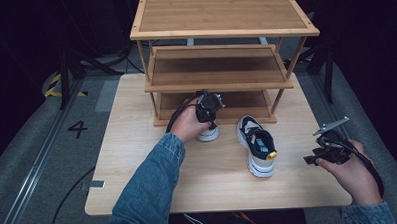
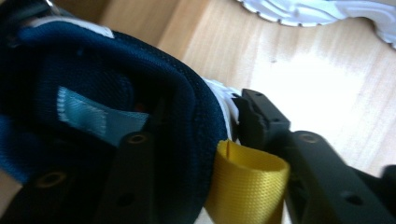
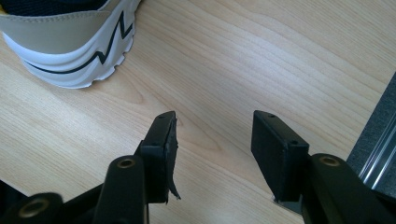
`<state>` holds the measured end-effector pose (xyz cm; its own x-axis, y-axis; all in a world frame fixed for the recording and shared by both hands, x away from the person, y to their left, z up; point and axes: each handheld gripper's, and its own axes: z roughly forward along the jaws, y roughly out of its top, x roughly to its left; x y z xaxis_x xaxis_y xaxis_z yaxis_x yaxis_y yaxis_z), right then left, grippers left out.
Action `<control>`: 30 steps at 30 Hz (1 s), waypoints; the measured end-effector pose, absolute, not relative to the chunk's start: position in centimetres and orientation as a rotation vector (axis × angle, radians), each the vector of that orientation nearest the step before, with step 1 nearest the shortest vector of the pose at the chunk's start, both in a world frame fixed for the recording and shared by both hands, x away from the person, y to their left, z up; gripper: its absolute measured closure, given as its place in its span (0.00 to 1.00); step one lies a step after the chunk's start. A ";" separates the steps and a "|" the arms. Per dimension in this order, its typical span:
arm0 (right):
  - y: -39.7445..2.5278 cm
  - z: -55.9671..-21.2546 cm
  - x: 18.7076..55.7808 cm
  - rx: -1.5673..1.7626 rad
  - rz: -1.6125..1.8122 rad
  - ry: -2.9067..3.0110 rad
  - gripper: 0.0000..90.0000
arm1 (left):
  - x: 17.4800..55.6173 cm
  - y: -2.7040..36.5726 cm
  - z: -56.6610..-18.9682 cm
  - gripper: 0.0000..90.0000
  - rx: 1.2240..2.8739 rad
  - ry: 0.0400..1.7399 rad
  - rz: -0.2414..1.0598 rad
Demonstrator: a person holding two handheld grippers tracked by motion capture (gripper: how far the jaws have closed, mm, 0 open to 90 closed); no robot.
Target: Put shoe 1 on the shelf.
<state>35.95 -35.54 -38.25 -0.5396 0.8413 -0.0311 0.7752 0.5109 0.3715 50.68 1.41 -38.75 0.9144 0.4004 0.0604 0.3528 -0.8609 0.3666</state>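
Navy mesh collar of the held shoe sits at left of the left gripper view, one black jaw inside the opening, the other outside by the heel; left tool is clamped on that collar, yellow heel loop poking out between the jaws at bottom centre. In the high view the same left tool is at frame centre, just in front of the rack's bottom shelf, and the held shoe shows as a white sole edge under the hand, resting on or just above the worktop, can't tell which. Second shoe lies just right of centre on the worktop, toe toward the rack, near the held one but apart. Wooden rack, three tiers, stands at the top centre on the far half of the worktop. Right tool at lower right of the high view, held over the worktop's right edge, well apart from both shoes. Right gripper view: right tool jaws spread, nothing between them, bare wood under; second shoe heel in upper left corner, white sole with black zigzag line.
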 end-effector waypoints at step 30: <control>-34.2 -38.1 36.6 1.331 0.468 2.569 0.57 | 42.3 5.2 -36.2 0.68 2.359 0.841 0.329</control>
<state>36.60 -34.21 -38.12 -0.5700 0.8207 -0.0396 0.7540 0.5416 0.3716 42.26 5.15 -36.16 0.7680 0.6398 0.0286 0.4892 -0.6149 0.6185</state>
